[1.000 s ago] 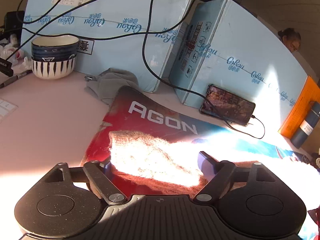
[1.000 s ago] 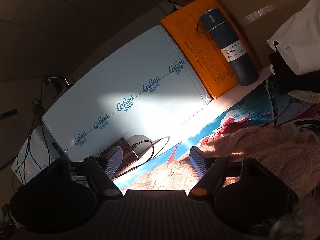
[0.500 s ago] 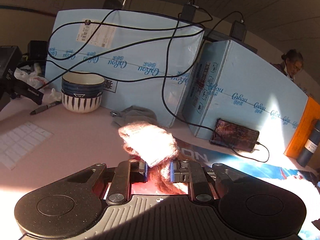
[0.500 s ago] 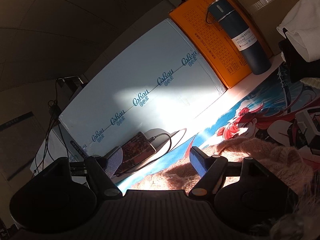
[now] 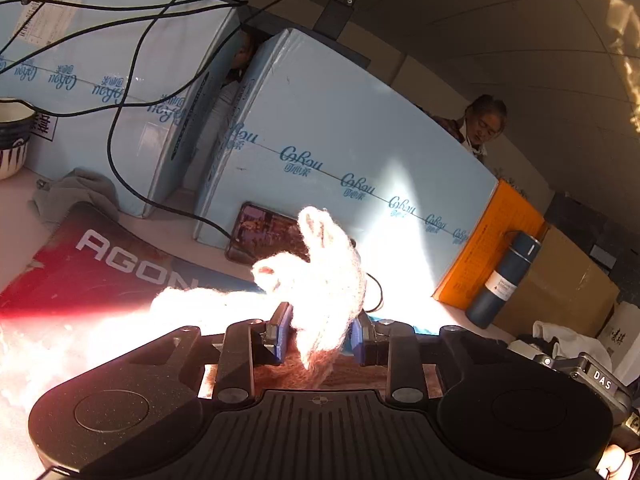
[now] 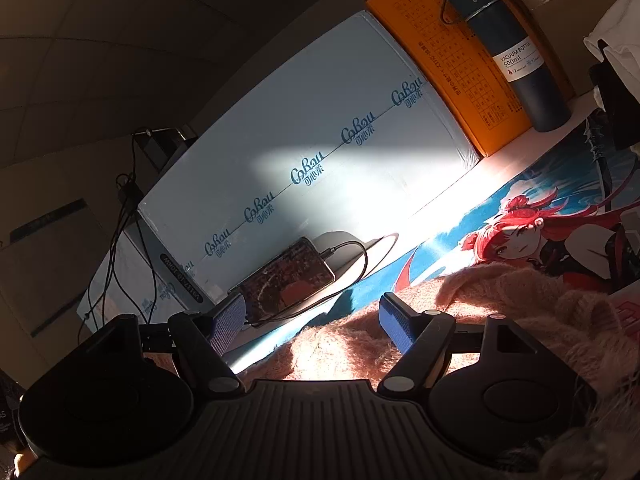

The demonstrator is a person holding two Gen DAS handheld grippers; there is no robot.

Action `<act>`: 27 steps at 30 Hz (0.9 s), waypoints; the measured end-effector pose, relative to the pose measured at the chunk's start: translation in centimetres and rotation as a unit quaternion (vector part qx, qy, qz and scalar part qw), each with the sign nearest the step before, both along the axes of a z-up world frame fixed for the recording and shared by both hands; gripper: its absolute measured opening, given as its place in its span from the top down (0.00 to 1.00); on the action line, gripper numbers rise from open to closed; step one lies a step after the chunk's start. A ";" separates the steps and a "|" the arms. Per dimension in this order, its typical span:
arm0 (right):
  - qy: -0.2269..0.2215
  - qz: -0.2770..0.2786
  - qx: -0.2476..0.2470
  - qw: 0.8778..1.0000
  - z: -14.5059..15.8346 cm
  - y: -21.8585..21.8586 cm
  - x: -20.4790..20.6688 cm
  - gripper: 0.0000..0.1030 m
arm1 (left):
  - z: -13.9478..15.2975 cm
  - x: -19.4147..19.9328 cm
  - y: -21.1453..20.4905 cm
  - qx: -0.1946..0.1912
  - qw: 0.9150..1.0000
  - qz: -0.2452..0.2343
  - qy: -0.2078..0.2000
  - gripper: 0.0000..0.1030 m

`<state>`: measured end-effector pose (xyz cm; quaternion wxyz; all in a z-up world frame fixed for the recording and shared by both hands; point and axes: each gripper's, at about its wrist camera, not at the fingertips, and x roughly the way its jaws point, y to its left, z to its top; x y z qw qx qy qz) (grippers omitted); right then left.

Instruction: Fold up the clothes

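A fuzzy pink knit sweater point(image 5: 320, 276) lies on a printed desk mat point(image 5: 100, 268) in strong sunlight. One fold of it stands up between the fingers of my left gripper point(image 5: 320, 338). The jaws are opening: the left blue pad point(image 5: 282, 336) stands clear of the knit, and the fold rests loosely between them. In the right wrist view the sweater point(image 6: 500, 300) spreads under and to the right of my right gripper point(image 6: 312, 322). That gripper hangs open just above the sweater's edge, with nothing between its fingers.
Pale blue cartons point(image 5: 340, 152) wall off the back, with a charging phone point(image 5: 268, 236) leaning on them. An orange box point(image 5: 492, 240) and a blue vacuum bottle point(image 5: 504, 276) stand at the right. At the left are a bowl point(image 5: 10, 140) and a grey cloth point(image 5: 76, 192). A person point(image 5: 484, 124) sits behind the cartons.
My left gripper closed on a fold of the sweater, lifted it and carried it right; its jaws have now parted again. The right gripper stayed put and open, only tilting slightly.
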<state>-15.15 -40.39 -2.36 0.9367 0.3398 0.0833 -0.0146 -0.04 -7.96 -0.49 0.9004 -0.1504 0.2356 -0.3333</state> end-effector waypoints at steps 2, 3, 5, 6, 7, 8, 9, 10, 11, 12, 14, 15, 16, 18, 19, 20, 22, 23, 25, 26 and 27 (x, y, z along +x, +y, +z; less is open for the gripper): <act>0.002 0.001 0.000 1.000 -0.1 0.0 0.0 0.30 | -0.6 0.1 -0.4 -0.020 1.000 -0.011 0.017 0.36; 0.003 0.002 0.000 1.000 -0.1 0.0 0.0 0.30 | -0.8 0.1 -0.3 -0.038 0.999 -0.019 0.026 0.35; 0.002 0.005 0.000 1.000 -0.1 0.0 0.1 0.30 | -0.9 0.1 -0.1 -0.063 0.997 -0.029 0.040 0.25; 0.000 0.007 0.000 1.000 0.0 0.1 0.1 0.30 | -1.0 0.1 -0.1 -0.071 0.996 -0.033 0.046 0.23; -0.002 0.009 -0.002 1.000 0.0 0.2 0.1 0.30 | -1.1 0.2 -0.1 -0.079 0.995 -0.037 0.052 0.23; -0.001 0.011 -0.003 1.000 0.0 0.2 0.1 0.30 | -1.4 0.5 -0.2 -0.081 0.994 -0.043 0.064 0.22; 0.000 0.013 -0.005 1.000 0.0 0.3 0.1 0.30 | -1.9 0.9 -0.5 -0.075 0.992 -0.047 0.084 0.22; 0.001 0.014 -0.006 1.000 0.0 0.4 0.1 0.30 | -2.2 1.0 -0.6 -0.071 0.992 -0.049 0.093 0.22; 0.003 0.015 -0.007 1.000 0.0 0.4 0.2 0.30 | -2.4 1.1 -0.6 -0.067 0.992 -0.050 0.098 0.22; 0.005 0.016 -0.008 1.000 0.0 0.5 0.2 0.30 | -2.6 1.1 -0.7 -0.064 0.991 -0.051 0.102 0.22; 0.010 0.016 -0.009 1.000 -0.1 0.5 0.3 0.30 | -2.0 0.5 0.2 -0.077 0.991 -0.052 0.095 0.21; 0.012 0.016 -0.010 1.000 -0.1 0.6 0.3 0.30 | -1.7 0.2 1.1 -0.095 0.991 -0.050 0.085 0.21; 0.012 0.016 -0.010 1.000 -0.1 0.6 0.3 0.30 | -1.5 -0.2 2.2 -0.118 0.990 -0.038 0.072 0.21; 0.013 0.016 -0.009 1.000 -0.1 0.6 0.3 0.30 | -1.2 -0.6 4.3 -0.138 0.988 0.026 0.059 0.19; 0.014 0.016 -0.010 1.000 -0.1 0.6 0.3 0.30 | -1.1 -0.8 5.2 -0.137 0.987 0.068 0.057 0.16; 0.014 0.016 -0.010 1.000 -0.1 0.6 0.3 0.30 | -1.2 -0.7 6.1 -0.122 0.981 0.135 0.062 0.12; 0.013 0.016 -0.012 1.000 -0.1 0.6 0.3 0.30 | -1.8 0.1 7.1 -0.085 0.968 0.216 0.092 0.09; 0.013 0.016 -0.012 1.000 -0.1 0.7 0.3 0.30 | -2.4 0.8 7.5 -0.081 0.964 0.222 0.119 0.09; 0.013 0.016 -0.013 1.000 -0.1 0.7 0.3 0.30 | -3.5 1.6 7.4 -0.086 0.967 0.189 0.145 0.09; 0.012 0.016 -0.013 1.000 -0.1 0.7 0.4 0.30 | -3.7 1.6 6.8 -0.078 0.972 0.174 0.135 0.09; 0.012 0.017 -0.014 1.000 -0.1 0.7 0.4 0.30 | -3.9 1.7 6.3 -0.070 0.977 0.159 0.125 0.09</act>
